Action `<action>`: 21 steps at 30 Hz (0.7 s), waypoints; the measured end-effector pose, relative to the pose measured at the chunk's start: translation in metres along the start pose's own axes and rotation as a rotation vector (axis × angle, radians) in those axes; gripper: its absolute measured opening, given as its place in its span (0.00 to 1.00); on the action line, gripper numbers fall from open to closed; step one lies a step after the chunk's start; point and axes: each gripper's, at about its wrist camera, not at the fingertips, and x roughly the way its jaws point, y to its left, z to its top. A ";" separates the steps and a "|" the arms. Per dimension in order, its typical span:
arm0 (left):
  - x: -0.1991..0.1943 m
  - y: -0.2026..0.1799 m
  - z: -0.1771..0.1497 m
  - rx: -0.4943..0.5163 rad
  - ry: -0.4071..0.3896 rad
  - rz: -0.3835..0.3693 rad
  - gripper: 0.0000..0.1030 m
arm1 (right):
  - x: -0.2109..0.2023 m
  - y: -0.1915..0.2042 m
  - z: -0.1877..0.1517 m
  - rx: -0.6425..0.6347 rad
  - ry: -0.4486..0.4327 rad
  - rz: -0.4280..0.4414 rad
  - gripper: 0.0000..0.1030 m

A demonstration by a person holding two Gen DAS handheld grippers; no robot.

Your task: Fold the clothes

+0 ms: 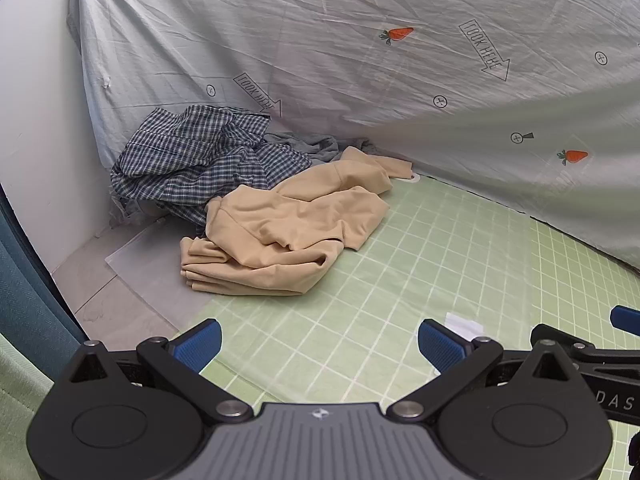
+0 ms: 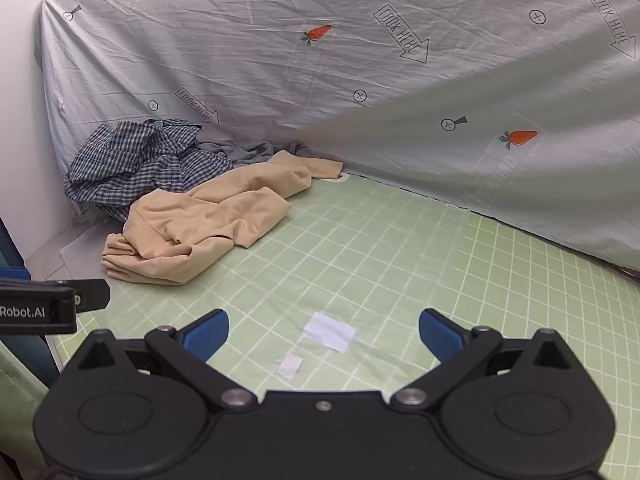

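A crumpled tan garment (image 1: 288, 232) lies on the green grid mat (image 1: 420, 288), ahead and a little left of my left gripper (image 1: 320, 344). Behind it are a crumpled blue checked shirt (image 1: 192, 156) and a grey garment (image 1: 308, 146). The left gripper is open and empty, well short of the clothes. In the right wrist view the tan garment (image 2: 200, 224), checked shirt (image 2: 136, 160) and grey garment (image 2: 248, 152) lie at the far left. My right gripper (image 2: 324, 334) is open and empty above the mat (image 2: 440, 280).
A grey printed sheet (image 1: 360, 52) hangs behind the mat as a backdrop. A white wall (image 1: 36, 120) stands at the left. Two white paper scraps (image 2: 330, 332) lie on the mat between the right fingers. A clear plastic sheet (image 1: 160, 268) lies at the mat's left edge.
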 end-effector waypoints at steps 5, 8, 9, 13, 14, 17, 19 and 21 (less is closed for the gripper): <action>-0.001 -0.001 -0.001 -0.002 -0.003 -0.002 1.00 | -0.001 0.000 -0.002 -0.004 -0.004 -0.005 1.00; -0.002 -0.002 -0.002 -0.005 -0.005 -0.003 1.00 | -0.001 0.000 -0.002 -0.006 -0.005 -0.005 1.00; -0.002 -0.003 -0.003 -0.005 -0.005 -0.003 1.00 | -0.001 0.000 -0.002 -0.007 -0.004 -0.004 1.00; -0.002 -0.001 0.001 -0.005 -0.002 -0.005 1.00 | -0.001 0.000 -0.002 -0.008 -0.004 -0.005 1.00; -0.002 -0.001 0.001 -0.005 -0.001 -0.006 1.00 | -0.001 0.000 -0.002 -0.008 -0.004 -0.005 1.00; -0.003 -0.002 0.000 -0.002 0.002 -0.007 1.00 | -0.001 0.000 -0.002 -0.007 -0.001 -0.006 1.00; -0.003 -0.003 -0.001 0.000 0.004 -0.008 1.00 | -0.001 0.000 -0.003 -0.005 0.000 -0.007 1.00; -0.004 -0.004 -0.002 0.003 0.005 -0.008 1.00 | -0.001 0.000 -0.002 -0.003 0.002 -0.008 1.00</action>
